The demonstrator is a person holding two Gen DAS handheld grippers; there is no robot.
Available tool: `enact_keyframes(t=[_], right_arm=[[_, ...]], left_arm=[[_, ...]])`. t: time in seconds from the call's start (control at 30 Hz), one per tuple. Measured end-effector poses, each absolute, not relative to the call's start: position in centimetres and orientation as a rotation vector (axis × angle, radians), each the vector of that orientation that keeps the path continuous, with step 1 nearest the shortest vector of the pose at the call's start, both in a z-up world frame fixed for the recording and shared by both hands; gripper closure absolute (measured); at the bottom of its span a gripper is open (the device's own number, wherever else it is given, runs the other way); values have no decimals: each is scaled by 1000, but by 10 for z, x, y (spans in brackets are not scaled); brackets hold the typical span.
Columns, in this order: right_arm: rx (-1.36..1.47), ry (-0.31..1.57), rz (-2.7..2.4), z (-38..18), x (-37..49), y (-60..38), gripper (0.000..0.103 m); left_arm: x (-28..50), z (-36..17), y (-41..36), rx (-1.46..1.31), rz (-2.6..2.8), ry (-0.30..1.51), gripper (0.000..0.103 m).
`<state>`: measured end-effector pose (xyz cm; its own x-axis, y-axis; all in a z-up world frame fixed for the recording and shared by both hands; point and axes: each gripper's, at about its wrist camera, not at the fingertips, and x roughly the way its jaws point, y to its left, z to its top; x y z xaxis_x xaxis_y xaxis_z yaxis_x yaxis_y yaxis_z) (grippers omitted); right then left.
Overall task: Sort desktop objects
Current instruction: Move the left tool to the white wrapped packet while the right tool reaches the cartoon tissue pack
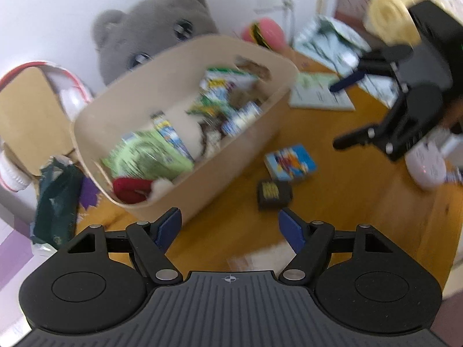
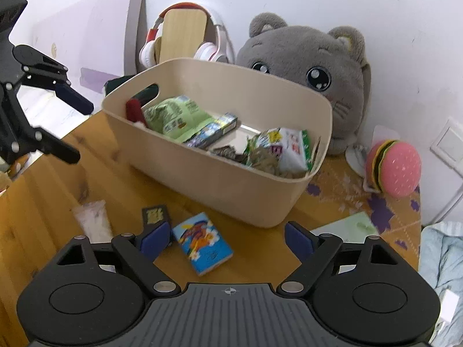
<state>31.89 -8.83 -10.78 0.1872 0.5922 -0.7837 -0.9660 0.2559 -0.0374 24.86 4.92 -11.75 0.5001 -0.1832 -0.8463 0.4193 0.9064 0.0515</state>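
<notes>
Both the left gripper [image 1: 230,228] and right gripper [image 2: 225,238] are wide open, holding nothing, near the bin [image 2: 231,190].

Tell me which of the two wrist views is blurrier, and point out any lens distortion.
Left wrist view: heavy motion blur smears the beige bin, its packets and the blue card box; only the left gripper itself looks sharp. Right wrist view: much crisper, the grey plush cat and bin read clearly, slight softness on the blue box. Both: fisheye bending, dark rounded corners.
</notes>
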Motion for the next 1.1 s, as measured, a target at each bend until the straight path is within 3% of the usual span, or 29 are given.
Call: enact_keyframes(t=[0.37,1.1], right_arm=[[-752,771,1275,-137,293,-86,3],[-826,807,1309,-197,313,-47,4]], left_arm=[[238,-166,29,401,-491,1121,27],[273,-214,8,448,-656,1180,28]])
